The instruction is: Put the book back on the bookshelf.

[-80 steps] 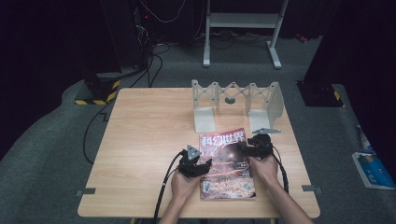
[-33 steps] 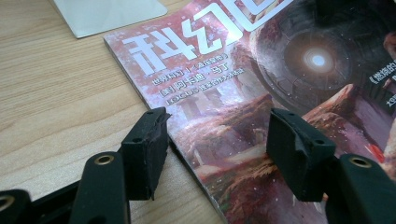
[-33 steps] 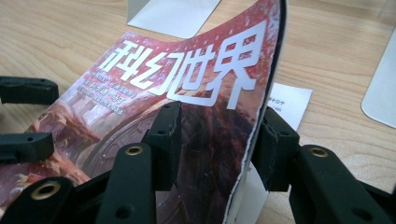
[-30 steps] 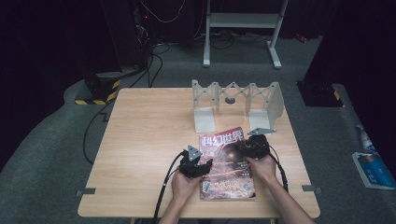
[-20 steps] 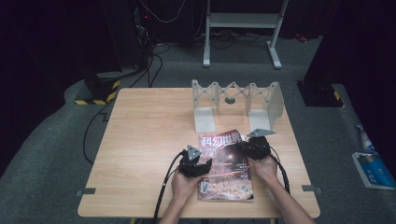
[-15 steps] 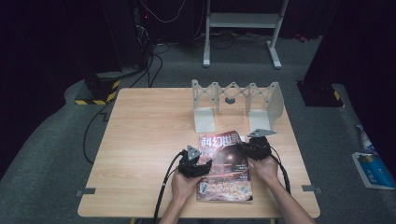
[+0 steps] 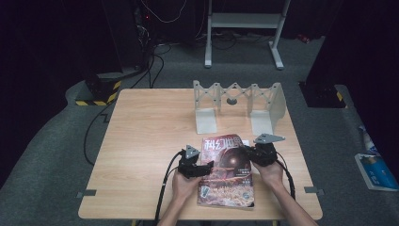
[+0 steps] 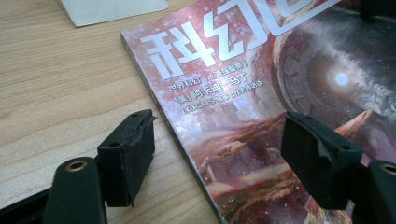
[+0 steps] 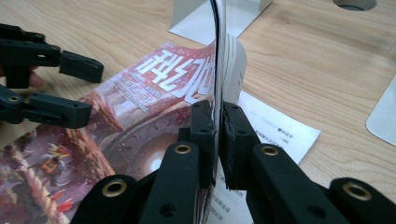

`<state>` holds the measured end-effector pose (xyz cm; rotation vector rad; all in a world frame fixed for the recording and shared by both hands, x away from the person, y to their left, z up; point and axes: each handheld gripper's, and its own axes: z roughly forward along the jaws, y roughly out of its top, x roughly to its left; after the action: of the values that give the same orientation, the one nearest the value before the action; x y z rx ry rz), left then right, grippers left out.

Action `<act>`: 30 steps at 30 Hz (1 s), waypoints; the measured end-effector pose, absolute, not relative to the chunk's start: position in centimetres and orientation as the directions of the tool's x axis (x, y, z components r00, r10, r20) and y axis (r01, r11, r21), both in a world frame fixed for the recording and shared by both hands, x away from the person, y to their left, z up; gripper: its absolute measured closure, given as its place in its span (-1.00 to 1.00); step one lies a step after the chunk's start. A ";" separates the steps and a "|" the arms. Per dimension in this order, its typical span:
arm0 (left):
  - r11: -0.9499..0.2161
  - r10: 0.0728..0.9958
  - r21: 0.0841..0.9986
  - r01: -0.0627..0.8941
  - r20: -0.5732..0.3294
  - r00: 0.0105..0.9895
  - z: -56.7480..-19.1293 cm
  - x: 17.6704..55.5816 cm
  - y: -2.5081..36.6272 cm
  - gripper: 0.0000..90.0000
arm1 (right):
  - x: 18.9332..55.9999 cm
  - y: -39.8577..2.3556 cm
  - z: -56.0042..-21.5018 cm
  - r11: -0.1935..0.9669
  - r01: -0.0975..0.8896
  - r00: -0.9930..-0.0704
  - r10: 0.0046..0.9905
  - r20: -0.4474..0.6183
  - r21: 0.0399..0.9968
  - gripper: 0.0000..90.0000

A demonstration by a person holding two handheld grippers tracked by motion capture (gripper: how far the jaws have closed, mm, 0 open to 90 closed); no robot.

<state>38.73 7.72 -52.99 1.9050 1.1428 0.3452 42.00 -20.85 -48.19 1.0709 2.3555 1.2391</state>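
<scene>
**A:** Why is the right tongs (image 9: 215, 140) pinched so tight?

**B:** It is clamped on the front cover (image 9: 217, 56) of the magazine (image 7: 227, 172), at the cover's free edge. The cover stands up on edge between the two pads, with the white first page (image 9: 275, 135) bared beneath it. I judge the work in hand to be opening the magazine, and a thin glossy sheet would slip out of a loose grip.

**B:** The magazine itself lies flat near the front edge of the worktop (image 7: 150, 136), in front of the grey folding book rack (image 7: 235, 106).

**A:** And the left tongs (image 8: 219, 158)?

**B:** Its jaws stand apart and have just been opening wider. They straddle the spine side of the magazine: one pad (image 8: 128, 156) over bare wood just beside the spine, the other (image 8: 317, 163) above the cover art. Neither presses on it, as far as I can tell. Placed there, it is probably ready to steady the magazine so the whole thing does not lift with the cover.
</scene>
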 end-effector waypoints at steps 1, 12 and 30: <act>-0.216 0.817 0.781 0.586 -0.185 0.547 -52.9 38.9 7.6 -0.46 | 41.9 -20.9 -48.1 0.356 0.483 -0.692 0.715 0.099 0.800 0.88; -0.209 0.792 0.770 0.603 -0.229 0.566 -52.8 41.1 8.1 -0.57 | 41.5 -21.0 -47.2 0.343 0.449 -0.717 0.690 0.103 0.825 0.89; -0.224 0.757 0.780 0.585 -0.239 0.608 -53.0 41.9 7.1 -0.67 | 40.7 -21.0 -45.9 0.328 0.403 -0.756 0.646 0.108 0.855 0.89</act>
<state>41.89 7.06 -52.98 1.9206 1.0690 0.2369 40.70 -21.04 -45.86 0.9481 2.3425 1.3956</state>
